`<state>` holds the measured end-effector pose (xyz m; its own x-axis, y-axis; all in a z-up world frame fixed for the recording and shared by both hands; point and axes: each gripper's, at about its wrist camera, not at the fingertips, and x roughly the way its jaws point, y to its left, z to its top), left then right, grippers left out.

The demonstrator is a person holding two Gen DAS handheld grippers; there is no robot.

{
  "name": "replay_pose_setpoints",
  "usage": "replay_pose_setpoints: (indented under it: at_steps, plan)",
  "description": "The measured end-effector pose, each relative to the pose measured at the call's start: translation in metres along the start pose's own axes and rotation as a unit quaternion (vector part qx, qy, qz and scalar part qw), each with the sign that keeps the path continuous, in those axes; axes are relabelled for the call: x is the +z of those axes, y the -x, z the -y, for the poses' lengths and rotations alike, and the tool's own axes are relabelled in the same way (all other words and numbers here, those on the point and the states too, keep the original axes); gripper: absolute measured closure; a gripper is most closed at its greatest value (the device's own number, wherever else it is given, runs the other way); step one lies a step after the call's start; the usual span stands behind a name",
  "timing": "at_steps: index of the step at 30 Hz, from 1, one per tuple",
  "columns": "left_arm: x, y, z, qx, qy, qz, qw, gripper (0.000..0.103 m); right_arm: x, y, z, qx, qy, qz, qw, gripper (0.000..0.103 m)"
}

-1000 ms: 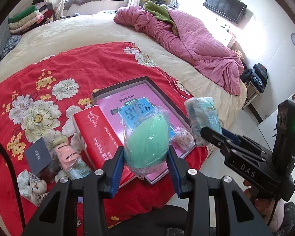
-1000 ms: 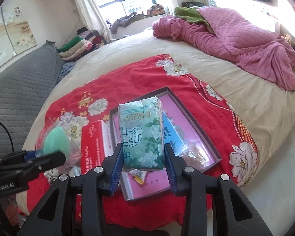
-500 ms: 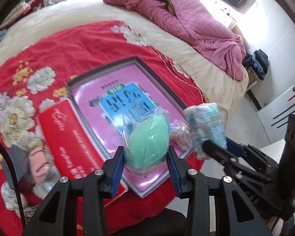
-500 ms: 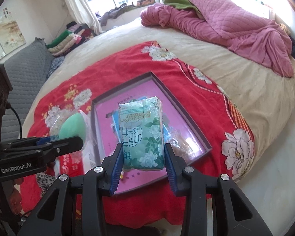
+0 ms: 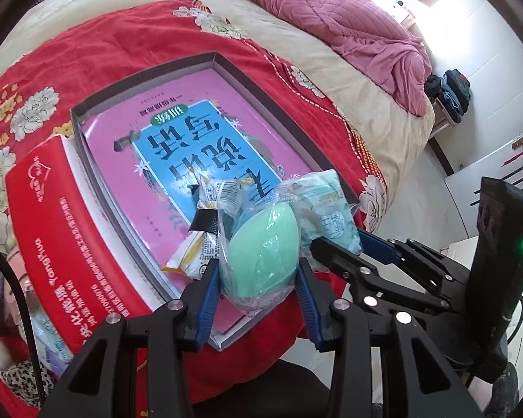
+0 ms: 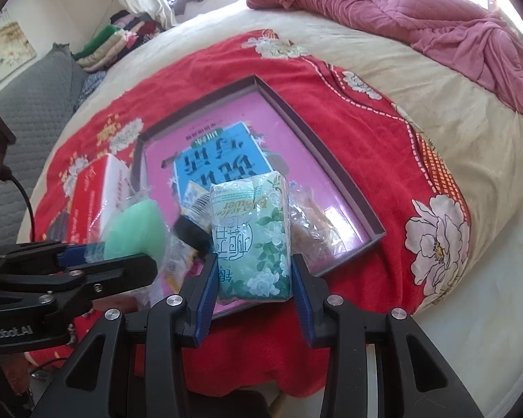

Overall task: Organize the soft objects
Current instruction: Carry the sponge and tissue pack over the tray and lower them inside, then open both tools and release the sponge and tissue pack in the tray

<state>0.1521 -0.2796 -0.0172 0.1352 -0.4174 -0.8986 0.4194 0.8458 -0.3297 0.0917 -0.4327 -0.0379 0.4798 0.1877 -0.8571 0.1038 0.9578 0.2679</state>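
Together, two handheld grippers were shown tilted steeply downward over a shallow grey tray (image 5: pixel 226 61) lying on a red floral blanket (image 5: pixel 97 41) spread across a bed. The left gripper (image 5: pixel 258 289) was seen clamped on a mint-green sponge (image 5: pixel 261 247), egg-shaped and sealed in loose clear plastic, held just above the tray's near corner. The sponge was judged light and squashy; its crinkly wrap looked slippery, so a hold across the broad middle, as shown, was judged safer than one on the loose film. The right gripper (image 6: pixel 252 285) was seen closed around a tissue pack (image 6: pixel 252 233) printed with white flowers on green, gripped by its lower sides and standing upright above the tray's near edge. The pack was judged soft and compressible, light, and unlikely to be harmed by a firm squeeze. Both held items hung side by side, nearly touching in the left wrist view. Inside the tray a pink book with a blue panel (image 5: pixel 198 146) was laid flat, with small snack packets (image 5: pixel 205 240) resting on it. A red tissue box (image 5: pixel 62 230) was set just beside the tray's left wall.
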Motion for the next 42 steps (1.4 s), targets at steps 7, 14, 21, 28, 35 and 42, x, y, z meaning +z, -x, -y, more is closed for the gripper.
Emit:
replay_pose_setpoints:
  at_steps: [7, 14, 21, 28, 35, 42]
  plan:
    - [0.000, -0.014, 0.003, -0.001, -0.003, -0.013, 0.9999, 0.060, 0.004, -0.012, 0.008, -0.011, 0.003, -0.001, 1.000, 0.062]
    - [0.001, -0.026, 0.005, 0.005, -0.010, -0.020, 0.9997, 0.060, 0.009, -0.022, 0.017, -0.031, 0.010, -0.004, 0.999, 0.061]
    - [0.001, -0.037, 0.008, 0.014, -0.020, -0.027, 0.9993, 0.060, 0.010, -0.026, 0.027, -0.027, 0.003, -0.001, 1.000, 0.060]
    - [0.002, -0.047, 0.010, 0.023, -0.032, -0.034, 0.9986, 0.060, 0.010, -0.026, 0.029, -0.020, 0.003, 0.001, 1.000, 0.060]
    - [0.001, -0.052, 0.011, 0.037, -0.040, -0.042, 0.9976, 0.060, 0.009, -0.022, 0.030, -0.011, 0.006, 0.004, 1.000, 0.052]
    - [0.002, -0.052, 0.013, 0.033, -0.041, -0.042, 0.9977, 0.060, 0.010, -0.013, 0.031, -0.013, 0.003, 0.009, 1.000, 0.050]
